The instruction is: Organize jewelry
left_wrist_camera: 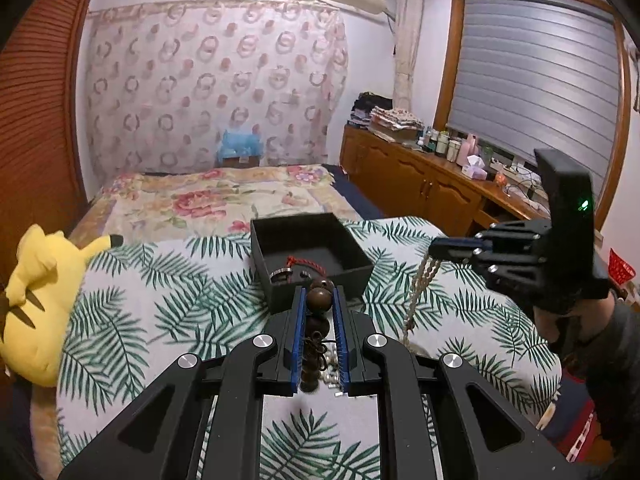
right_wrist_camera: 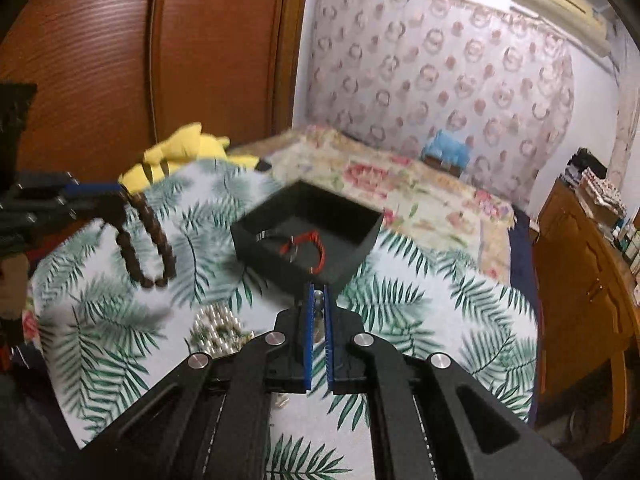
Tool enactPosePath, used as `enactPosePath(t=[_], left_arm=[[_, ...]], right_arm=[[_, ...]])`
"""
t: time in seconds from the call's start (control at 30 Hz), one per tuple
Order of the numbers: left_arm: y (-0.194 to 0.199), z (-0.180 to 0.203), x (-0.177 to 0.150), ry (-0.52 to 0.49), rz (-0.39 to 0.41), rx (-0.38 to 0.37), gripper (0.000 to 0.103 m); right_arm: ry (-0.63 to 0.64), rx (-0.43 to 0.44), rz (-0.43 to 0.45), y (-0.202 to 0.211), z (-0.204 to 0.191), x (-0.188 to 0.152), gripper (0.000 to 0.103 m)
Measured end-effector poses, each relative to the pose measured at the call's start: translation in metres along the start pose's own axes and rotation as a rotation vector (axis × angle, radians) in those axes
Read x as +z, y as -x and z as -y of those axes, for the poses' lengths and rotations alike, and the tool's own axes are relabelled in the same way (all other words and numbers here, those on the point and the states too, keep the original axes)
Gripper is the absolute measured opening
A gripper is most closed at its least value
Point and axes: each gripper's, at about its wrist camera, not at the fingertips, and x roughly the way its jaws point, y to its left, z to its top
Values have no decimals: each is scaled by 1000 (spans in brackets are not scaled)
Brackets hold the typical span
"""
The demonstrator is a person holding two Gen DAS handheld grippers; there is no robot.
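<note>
Brown bead bracelet clamped in left gripper; right gripper pinching pearl strand; one box.

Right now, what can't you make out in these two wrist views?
- Left wrist view: the lower brown bead bracelet is hidden between the left gripper fingers.
- Right wrist view: motion blur smears the black box contents.
- Right wrist view: the pearl strand is mostly hidden inside the right gripper.

The left tongs are seen closed down the middle of the left wrist view, something gripped between the blue pads. The right tongs are raised at the right of that view — closed as well, pointing left — and held by a dark-sleeved hand.
</note>
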Motion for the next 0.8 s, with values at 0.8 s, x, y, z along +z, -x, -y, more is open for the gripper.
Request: enactPosePath(t=[0.8], left_arm=[[-25,-1,71,-59,53,48,12]], right_arm=[[-32,-14,136,-2,28,98,5]])
